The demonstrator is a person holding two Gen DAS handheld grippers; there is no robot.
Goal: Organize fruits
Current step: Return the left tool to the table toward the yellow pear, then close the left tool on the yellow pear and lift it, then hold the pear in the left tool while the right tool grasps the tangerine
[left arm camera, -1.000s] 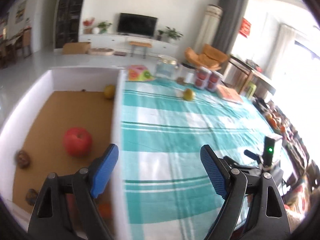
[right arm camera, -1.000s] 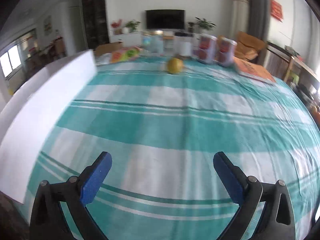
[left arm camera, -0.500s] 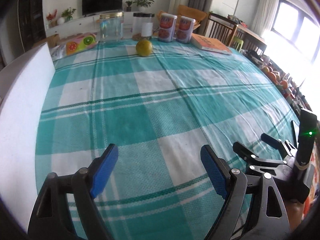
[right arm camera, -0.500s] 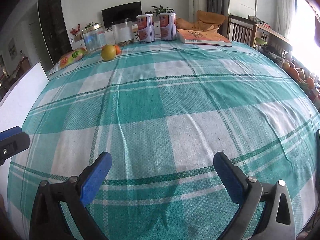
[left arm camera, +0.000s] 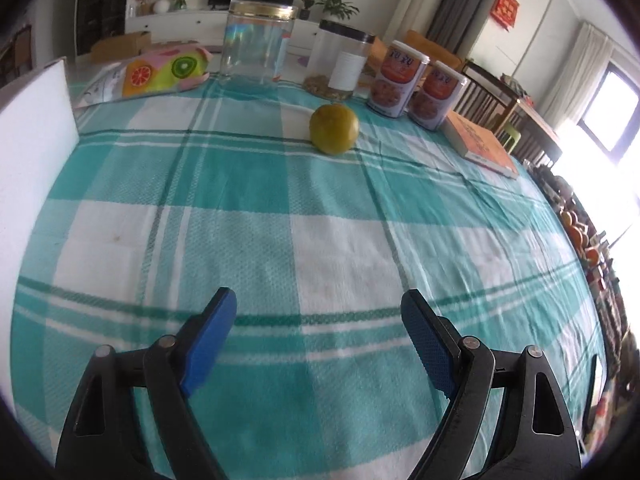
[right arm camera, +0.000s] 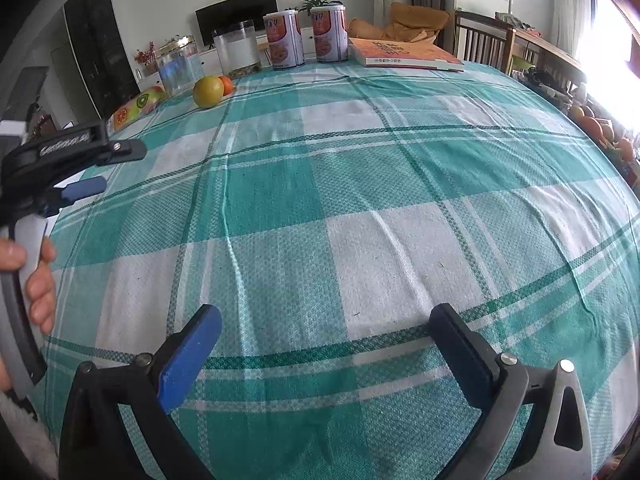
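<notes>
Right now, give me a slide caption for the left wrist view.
Open left gripper above the checked tablecloth, facing a yellow-green citrus fruit before jars and cans.

A teal-and-white checked cloth covers the surface; the round fruit is yellow-green; a smaller fruit is orange; the flat book is orange; claw pads are blue.

Two fruits at the far end of the checked cloth

A round yellow-green citrus fruit sits on a teal band of the tablecloth, its skin smooth, whole and unpeeled, a small dark stem scar on its upper left side. In the right wrist view, a smaller orange fruit lies just behind it on the right, half hidden by it, touching or nearly so; which cannot be told.
</notes>
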